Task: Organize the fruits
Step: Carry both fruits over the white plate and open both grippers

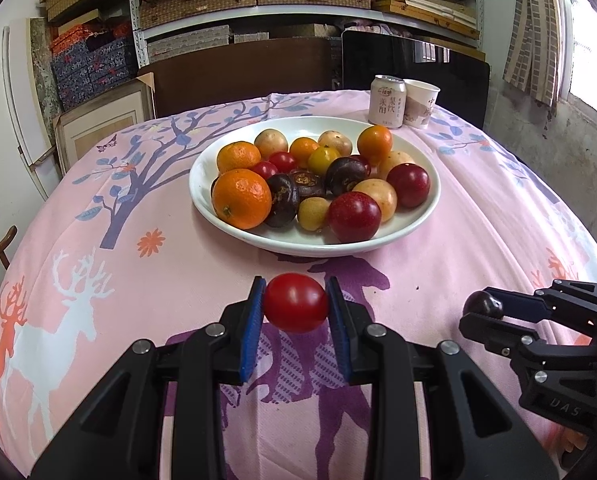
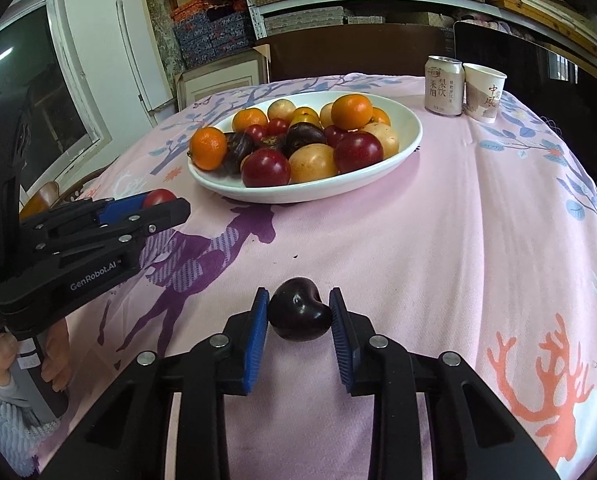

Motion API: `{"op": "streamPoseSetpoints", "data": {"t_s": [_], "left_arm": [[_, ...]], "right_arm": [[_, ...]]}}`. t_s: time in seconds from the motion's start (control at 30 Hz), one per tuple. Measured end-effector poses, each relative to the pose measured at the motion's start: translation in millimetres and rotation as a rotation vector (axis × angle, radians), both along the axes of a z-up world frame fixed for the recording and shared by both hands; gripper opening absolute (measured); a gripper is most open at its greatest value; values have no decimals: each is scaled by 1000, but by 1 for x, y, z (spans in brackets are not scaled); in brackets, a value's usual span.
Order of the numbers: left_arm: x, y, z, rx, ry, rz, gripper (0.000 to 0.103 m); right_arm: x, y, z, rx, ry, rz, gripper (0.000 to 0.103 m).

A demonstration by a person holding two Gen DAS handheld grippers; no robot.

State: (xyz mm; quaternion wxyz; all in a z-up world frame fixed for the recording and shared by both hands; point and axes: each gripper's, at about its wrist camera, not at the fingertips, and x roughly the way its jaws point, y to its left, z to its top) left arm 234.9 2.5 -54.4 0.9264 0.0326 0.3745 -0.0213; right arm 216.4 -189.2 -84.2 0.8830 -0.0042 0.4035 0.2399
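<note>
A small red tomato sits clamped between the blue pads of my left gripper, just above the pink cloth and in front of the white plate. My right gripper is shut on a dark purple cherry, low over the cloth. The plate holds several fruits: oranges, red plums, yellow fruits and dark round ones. In the right wrist view the left gripper shows at the left with the tomato. The left wrist view shows the right gripper with the cherry.
A drink can and a paper cup stand at the table's far right behind the plate. Dark chair backs and shelves of woven boxes lie beyond the table. A hand grips the left tool's handle at lower left.
</note>
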Motion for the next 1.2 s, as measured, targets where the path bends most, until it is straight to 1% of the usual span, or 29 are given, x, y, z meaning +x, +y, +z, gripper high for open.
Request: {"op": "streamPoseSetpoints", "data": {"t_s": [0.27,0.37,0.43,0.57,0.7,0.8,0.87,0.93,0.97,1.0,1.03,1.07,1.1,1.17,1.2], "left_arm": [[-3,2,5,-11,-12,2,30],[-7,2,8,-16,-23,6,30],[-12,1,14,-4,-45,9,30],[-11,-1,30,-14,-76,-4,30],[4,0,51,-21,-102,-8,30],[23,1,65,-27,-116,-7,30],[39,2,69,-38,-111,-10,30],[60,6,69,-67,-94,0,30],[71,9,67,-85,-86,10,34],[85,12,64,-106,-70,16,51],[93,15,61,-106,-63,35,59],[101,17,58,-90,-60,58,61],[109,19,53,-89,-45,59,63],[115,24,47,-108,-22,56,68],[114,25,46,-108,-22,61,74]], "right_arm": [[-1,-4,7,28,-23,-9,31],[-5,-9,14,56,-54,-21,31],[-8,-13,20,74,-73,-33,31],[-10,-22,33,115,-95,-58,31],[5,-23,55,135,-106,-62,31],[20,-14,75,122,-136,-55,31],[33,-5,84,115,-143,-47,31],[51,9,87,95,-150,-47,31],[60,15,86,83,-151,-48,31],[72,24,82,66,-146,-48,32],[81,29,77,55,-140,-48,34],[92,32,71,57,-142,-68,37],[98,32,67,55,-138,-85,44],[104,29,61,58,-128,-105,48],[104,24,59,73,-126,-112,49]]}}
